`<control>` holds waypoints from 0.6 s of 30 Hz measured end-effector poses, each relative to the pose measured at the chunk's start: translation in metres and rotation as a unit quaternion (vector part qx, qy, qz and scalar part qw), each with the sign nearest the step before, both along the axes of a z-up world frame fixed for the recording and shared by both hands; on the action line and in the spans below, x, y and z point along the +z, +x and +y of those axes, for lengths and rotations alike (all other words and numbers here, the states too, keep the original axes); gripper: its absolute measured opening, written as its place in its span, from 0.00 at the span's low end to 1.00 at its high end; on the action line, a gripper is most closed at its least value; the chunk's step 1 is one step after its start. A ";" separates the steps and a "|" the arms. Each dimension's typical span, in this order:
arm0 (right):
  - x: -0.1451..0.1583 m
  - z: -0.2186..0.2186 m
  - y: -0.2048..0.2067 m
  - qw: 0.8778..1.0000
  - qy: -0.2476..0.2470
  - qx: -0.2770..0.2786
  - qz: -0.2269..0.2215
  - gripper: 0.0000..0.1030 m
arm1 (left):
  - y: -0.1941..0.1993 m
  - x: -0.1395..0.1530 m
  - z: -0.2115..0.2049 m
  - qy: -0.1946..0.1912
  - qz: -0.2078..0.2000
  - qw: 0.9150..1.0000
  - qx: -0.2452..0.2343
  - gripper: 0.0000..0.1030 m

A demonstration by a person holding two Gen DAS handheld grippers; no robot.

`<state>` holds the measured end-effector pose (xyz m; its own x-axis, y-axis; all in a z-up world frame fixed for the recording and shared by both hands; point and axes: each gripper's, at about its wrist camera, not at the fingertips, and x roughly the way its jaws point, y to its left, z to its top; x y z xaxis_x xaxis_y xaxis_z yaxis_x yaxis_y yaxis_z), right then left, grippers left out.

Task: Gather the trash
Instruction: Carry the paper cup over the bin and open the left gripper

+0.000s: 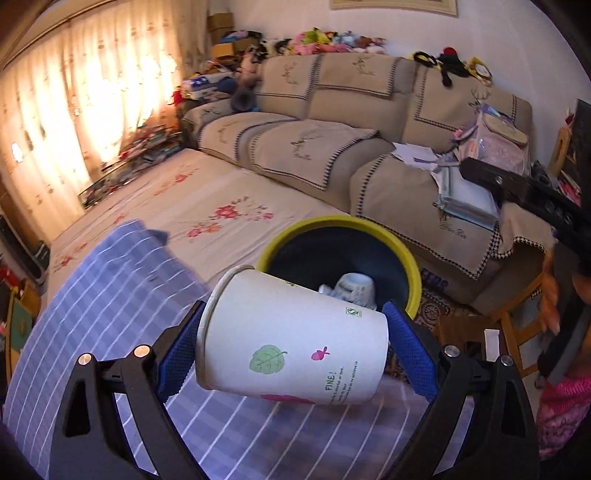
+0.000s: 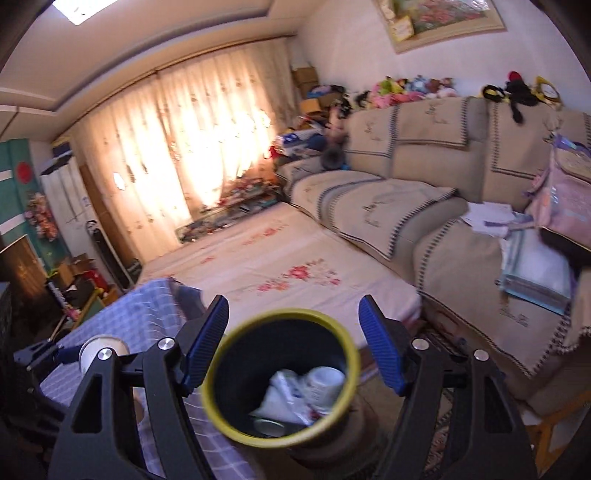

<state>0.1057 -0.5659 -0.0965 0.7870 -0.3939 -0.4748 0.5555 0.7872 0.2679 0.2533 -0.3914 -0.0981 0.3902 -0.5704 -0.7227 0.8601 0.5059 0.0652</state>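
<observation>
Paper cup (image 1: 291,339) lies sideways, clamped between my left gripper (image 1: 295,350) pads, near the yellow-rimmed bin (image 1: 369,223). My right gripper (image 2: 293,347), fingers apart and empty, hangs over the bin. I judge this the drop-off step: carry the cup above the rim, then release.

A home living room: covered sofa (image 2: 424,192), soft toys (image 2: 413,86), drawn curtains (image 2: 184,147), framed picture (image 2: 443,22).

Paper cup (image 1: 291,339) hides the bin's (image 1: 415,280) near rim. Bin contents (image 2: 299,391) blurred, only partly identifiable. Sofa (image 2: 461,258) cut off at right edge.
</observation>
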 end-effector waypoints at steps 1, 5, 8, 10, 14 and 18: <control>-0.004 -0.008 -0.005 1.000 0.005 -0.008 0.004 0.67 | 0.001 -0.005 -0.016 0.005 0.001 1.000 -0.006 0.90; -0.013 -0.027 -0.020 1.000 0.008 -0.023 0.009 0.67 | 0.011 -0.030 -0.079 0.027 0.010 0.999 -0.023 0.90; -0.017 -0.037 -0.029 0.999 0.009 -0.032 0.010 0.67 | 0.019 -0.050 -0.115 0.044 0.026 0.998 -0.027 0.90; -0.018 -0.040 -0.031 0.999 0.010 -0.037 0.013 0.67 | 0.025 -0.061 -0.129 0.055 0.028 0.998 -0.028 0.90; -0.021 -0.043 -0.035 0.999 0.012 -0.041 0.018 0.67 | 0.034 -0.083 -0.144 0.081 0.041 0.996 -0.025 0.90; -0.017 -0.037 -0.033 0.999 0.009 -0.037 0.019 0.67 | 0.045 -0.099 -0.150 0.093 0.074 0.993 -0.003 0.91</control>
